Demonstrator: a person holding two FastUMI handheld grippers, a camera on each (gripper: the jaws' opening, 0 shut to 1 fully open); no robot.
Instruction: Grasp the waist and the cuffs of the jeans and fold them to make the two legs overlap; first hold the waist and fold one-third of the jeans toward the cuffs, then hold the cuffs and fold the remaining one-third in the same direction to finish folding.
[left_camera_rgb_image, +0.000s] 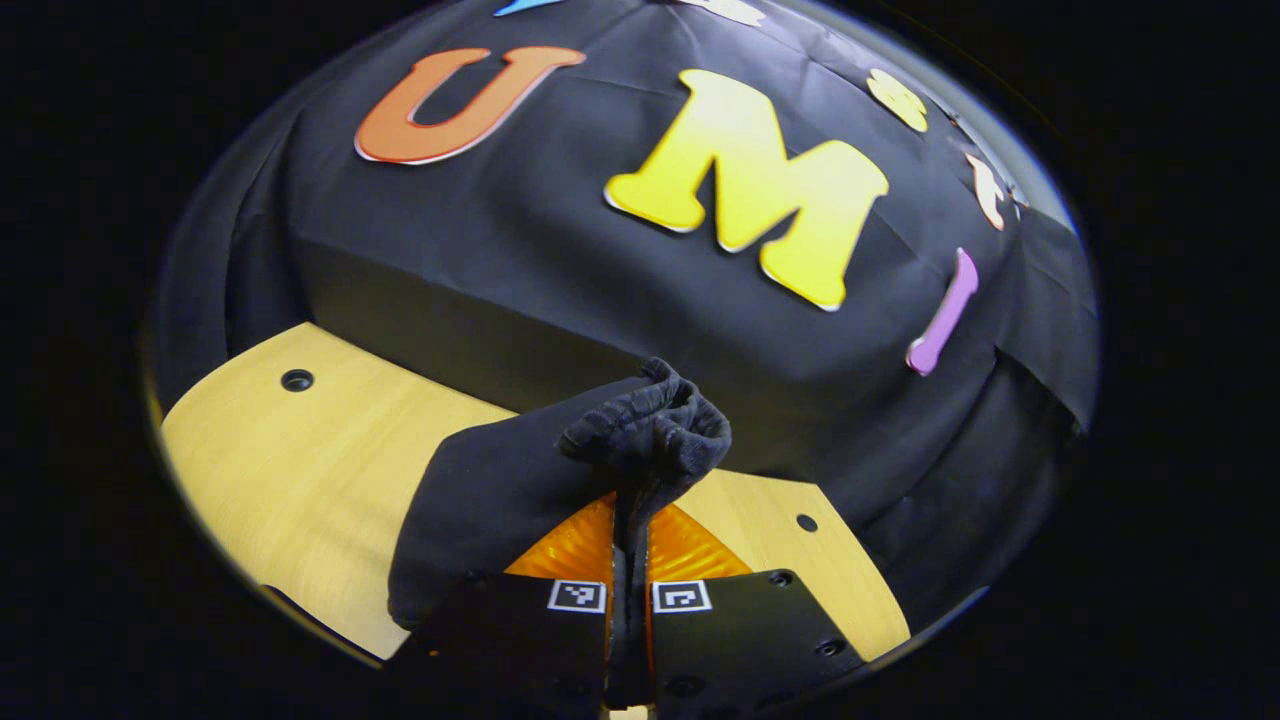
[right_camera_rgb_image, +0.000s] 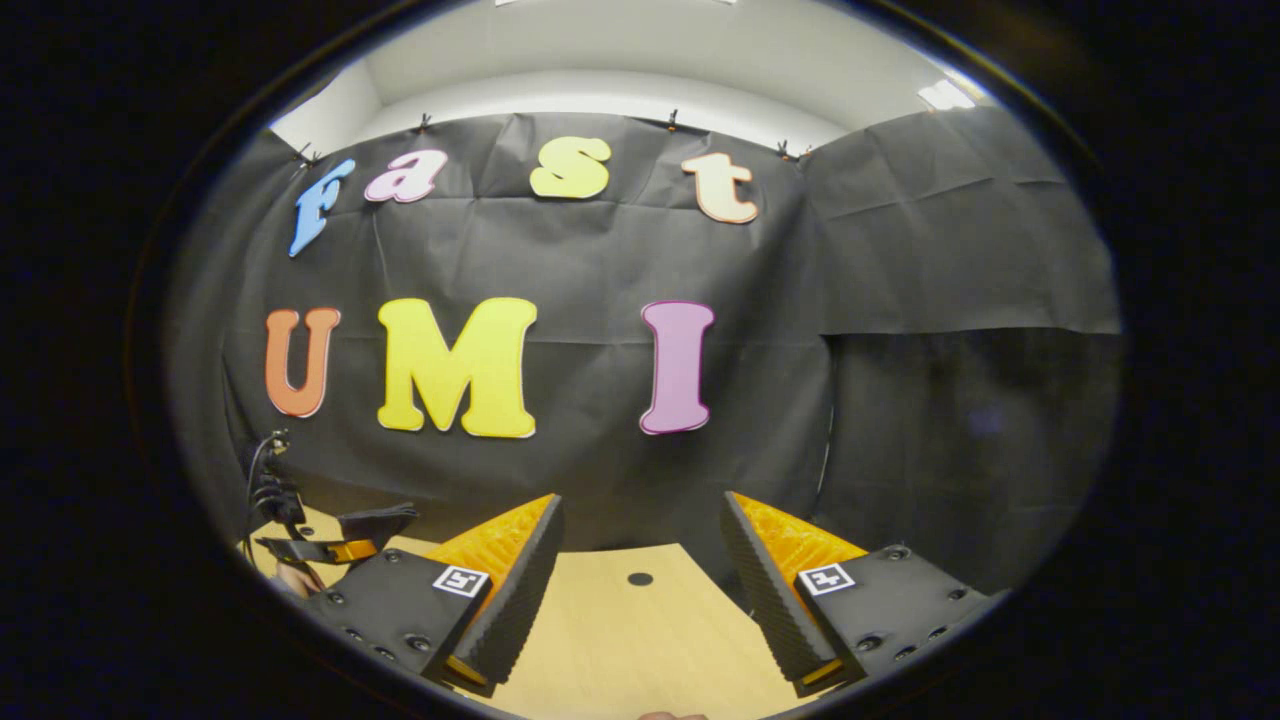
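Jeans (left_camera_rgb_image: 640, 430) are pinched, bunched, by the left tongs (left_camera_rgb_image: 628, 545) above the tabletop (left_camera_rgb_image: 300, 460); the right tongs (right_camera_rgb_image: 640, 560) are held open, empty. Folding seems unfinished.

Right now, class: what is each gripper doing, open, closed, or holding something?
Left gripper: closed on a bunched fold of the jeans.
Right gripper: open, holding nothing, above the table.

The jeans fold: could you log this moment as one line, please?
left gripper: shut on jeans | right gripper: open | table: wooden
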